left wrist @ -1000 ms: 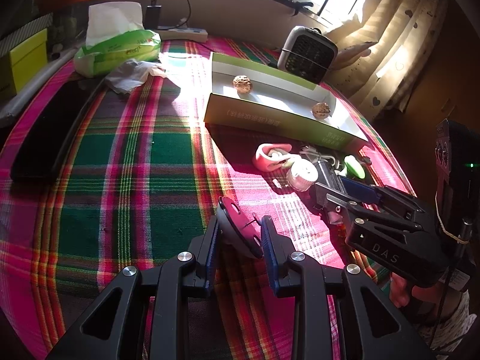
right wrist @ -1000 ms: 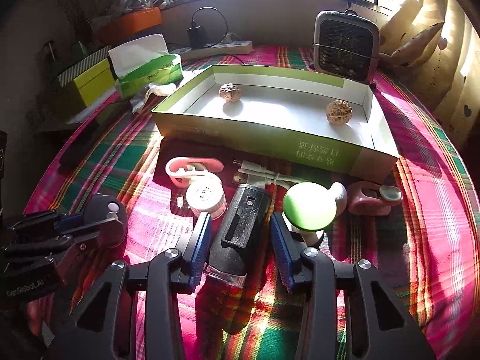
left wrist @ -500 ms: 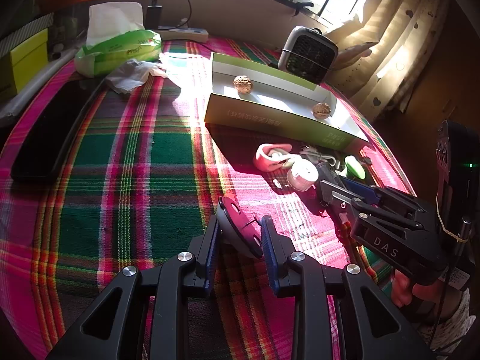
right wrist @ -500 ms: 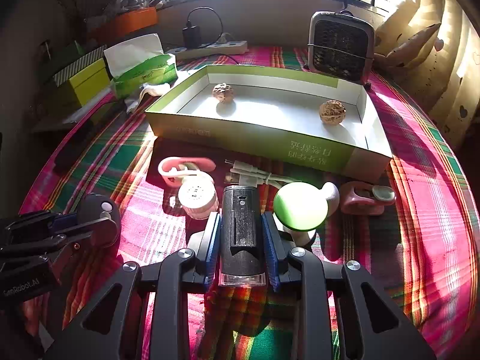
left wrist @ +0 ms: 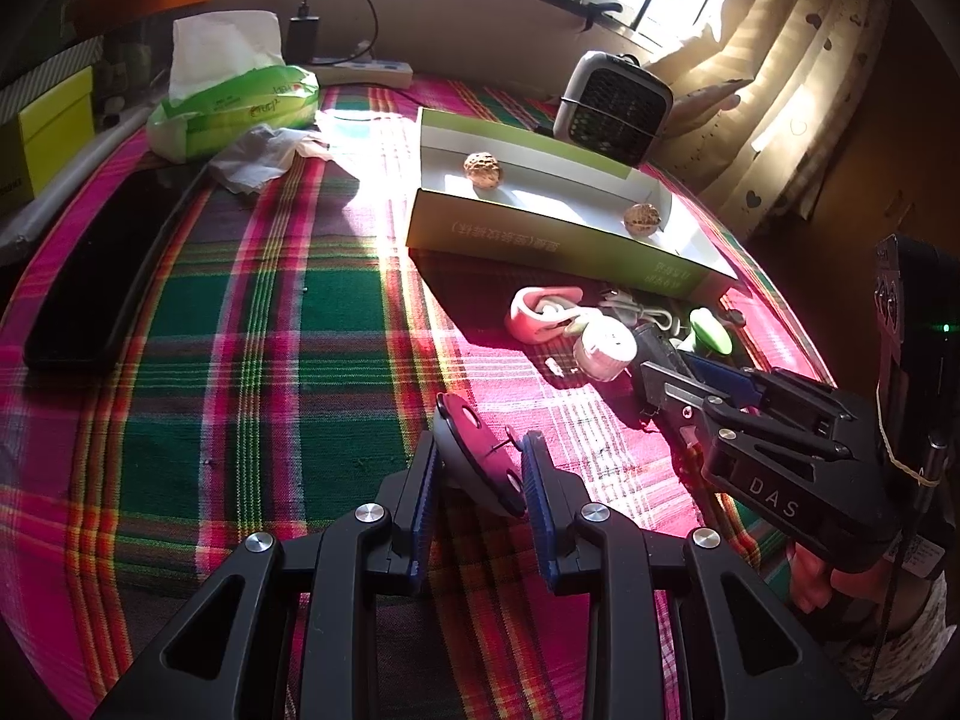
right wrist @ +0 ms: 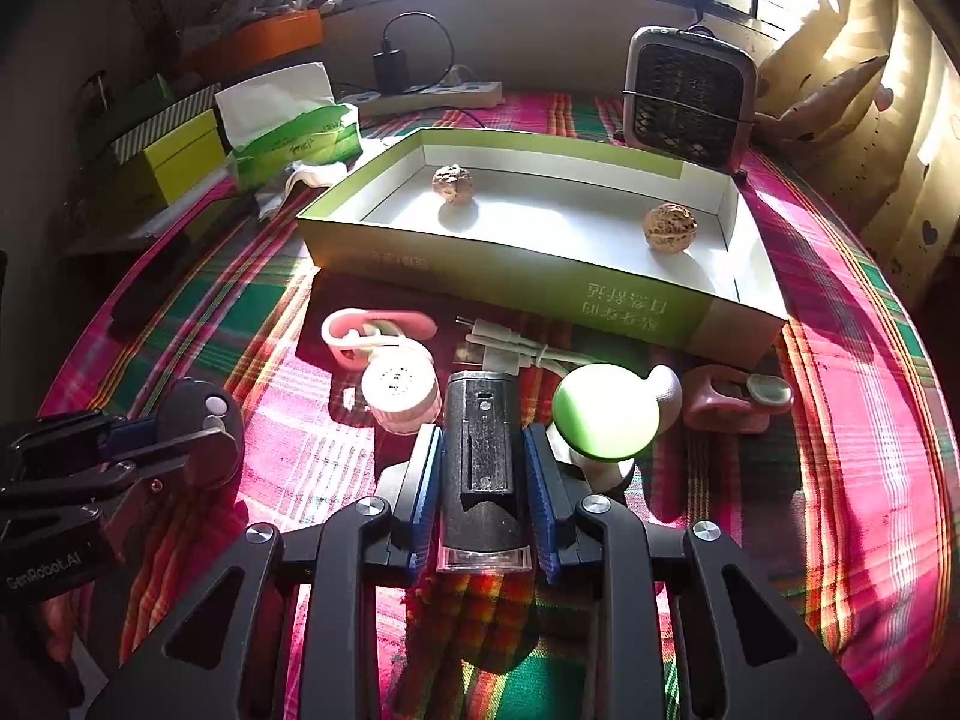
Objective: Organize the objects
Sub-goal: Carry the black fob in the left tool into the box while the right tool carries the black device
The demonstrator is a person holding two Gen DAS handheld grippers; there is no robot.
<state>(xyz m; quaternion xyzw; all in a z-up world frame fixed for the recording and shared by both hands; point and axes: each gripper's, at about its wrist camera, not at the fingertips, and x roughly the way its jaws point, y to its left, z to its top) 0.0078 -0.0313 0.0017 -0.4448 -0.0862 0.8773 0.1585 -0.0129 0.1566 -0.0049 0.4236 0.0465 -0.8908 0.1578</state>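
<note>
My left gripper (left wrist: 477,462) is shut on a dark oval fob (left wrist: 477,459) with two buttons, held over the plaid cloth; it also shows in the right wrist view (right wrist: 204,432). My right gripper (right wrist: 483,468) is shut on a black rectangular device (right wrist: 483,450) that lies on the cloth. A green-walled open box (right wrist: 480,276) holds two walnuts (right wrist: 453,182) (right wrist: 670,228). In front of the box lie a pink clip (right wrist: 372,330), a round white and pink cap (right wrist: 399,387), a white cable (right wrist: 516,351), a green-topped white item (right wrist: 606,411) and a small pink item (right wrist: 732,399).
A small fan heater (right wrist: 687,96) stands behind the box. A green tissue pack (left wrist: 240,108), crumpled tissue (left wrist: 264,153), a power strip (right wrist: 432,97) and yellow boxes (right wrist: 162,168) sit at the back left. A long dark case (left wrist: 102,276) lies along the left edge.
My right gripper has closed on the black device, straightened it and drawn back slightly with it. My left gripper has stayed still, holding the fob.
</note>
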